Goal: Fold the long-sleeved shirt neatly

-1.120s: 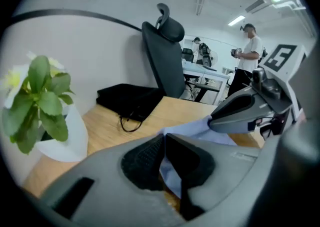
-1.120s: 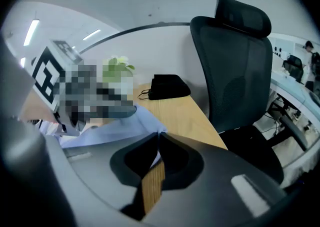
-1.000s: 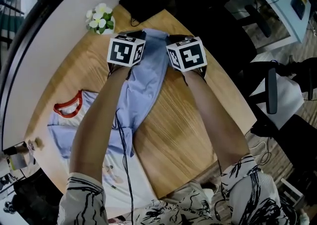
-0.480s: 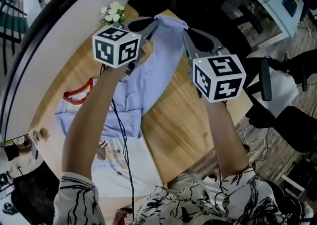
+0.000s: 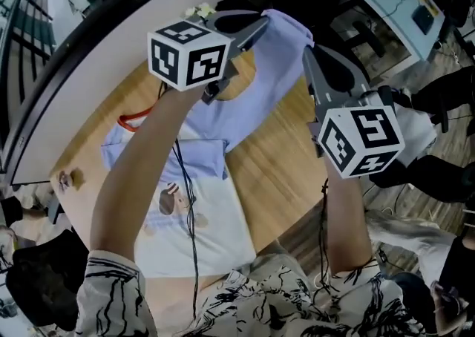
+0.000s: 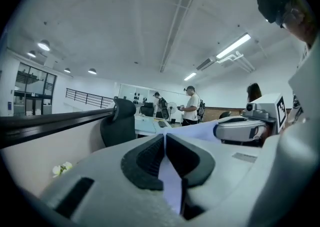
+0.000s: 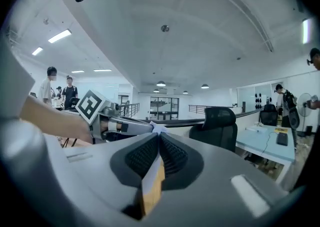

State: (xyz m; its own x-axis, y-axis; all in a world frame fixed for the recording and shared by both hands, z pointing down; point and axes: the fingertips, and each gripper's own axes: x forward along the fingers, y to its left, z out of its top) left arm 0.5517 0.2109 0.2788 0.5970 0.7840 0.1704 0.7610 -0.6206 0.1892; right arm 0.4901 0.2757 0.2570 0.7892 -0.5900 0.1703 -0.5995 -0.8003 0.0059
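Pinching both ends of one edge of the pale blue long-sleeved cotton shirt (image 5: 261,79): my left gripper (image 6: 164,139) is clamped tight on a thin fold of it, and my right gripper (image 7: 159,140) is clamped just as tight on another bit, cloth showing between the ribbed pads in both gripper views. Head view has that edge held up in the air above the far edge of the round wooden worktop (image 5: 278,172). The body hangs down from it, and the lower part lies on the worktop toward its left edge, partly over a white printed T-shirt (image 5: 185,235) at the near edge. My read on handling: very light, fully limp, no stiffness at all, so it sags between my two grips and will crease wherever it lands. Not fragile and not slick against ribbed pads, but a thin pinch could creep out under a hard shake. Best hold looks like the shoulder or hem corners, spread wide so the cloth stays taut. Sleeves likely dangle and need tucking in separately.
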